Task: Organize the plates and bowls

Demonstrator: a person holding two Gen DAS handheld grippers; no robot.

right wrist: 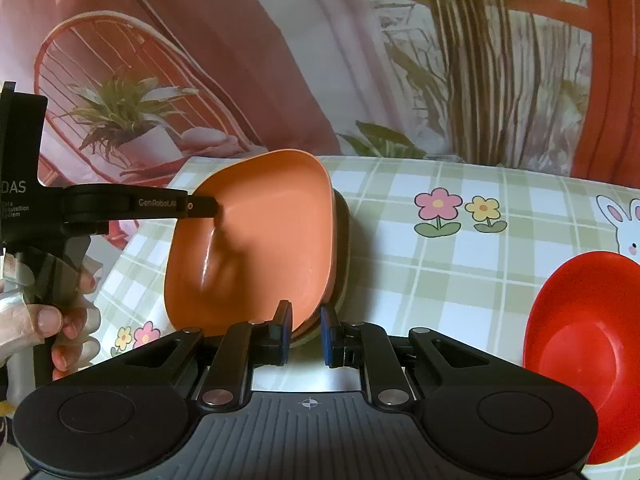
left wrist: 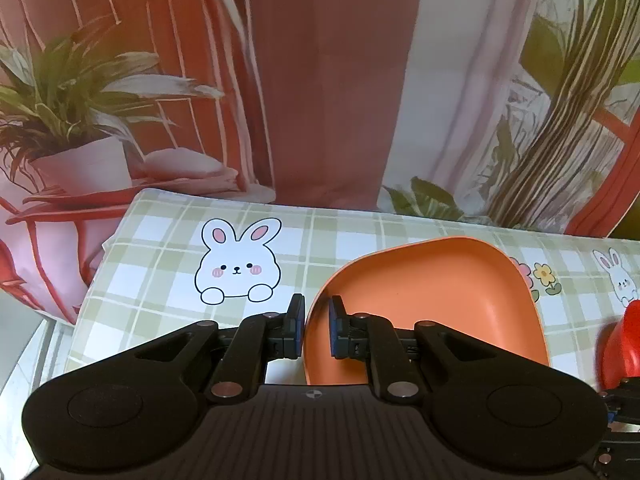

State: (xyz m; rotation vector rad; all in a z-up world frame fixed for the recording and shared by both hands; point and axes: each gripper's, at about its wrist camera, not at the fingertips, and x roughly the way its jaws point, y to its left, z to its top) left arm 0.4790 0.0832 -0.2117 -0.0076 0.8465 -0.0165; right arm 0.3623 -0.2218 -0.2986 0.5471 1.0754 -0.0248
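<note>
We see a desk (right wrist: pixel 400 248) covered in a green-and-white checked cloth printed with rabbits and flowers. On it an orange square plate (right wrist: pixel 256 240) with rounded corners and a smooth, faintly glossy inside is tipped up on edge, sitting on a short stack whose darker lower pieces (right wrist: pixel 342 248) show along its right rim; we cannot count those. Right of the orange plate, well apart, stands one red bowl (right wrist: pixel 576 360), round and shiny, at the desk's near edge. Behind the orange plate hangs a printed backdrop (left wrist: pixel 328 80) showing a potted plant, a chair and curtains.

We count two grippers. The left gripper (left wrist: pixel 317 330) has its fingers clenched on the orange plate's left rim, one finger inside, one outside. The right gripper (right wrist: pixel 305 334) is clamped on the near rim of the same plate and the pieces under it. A person's hand (right wrist: pixel 52 320) left of the orange plate holds the left gripper's handle. Between plate and red bowl the cloth lies bare.
</note>
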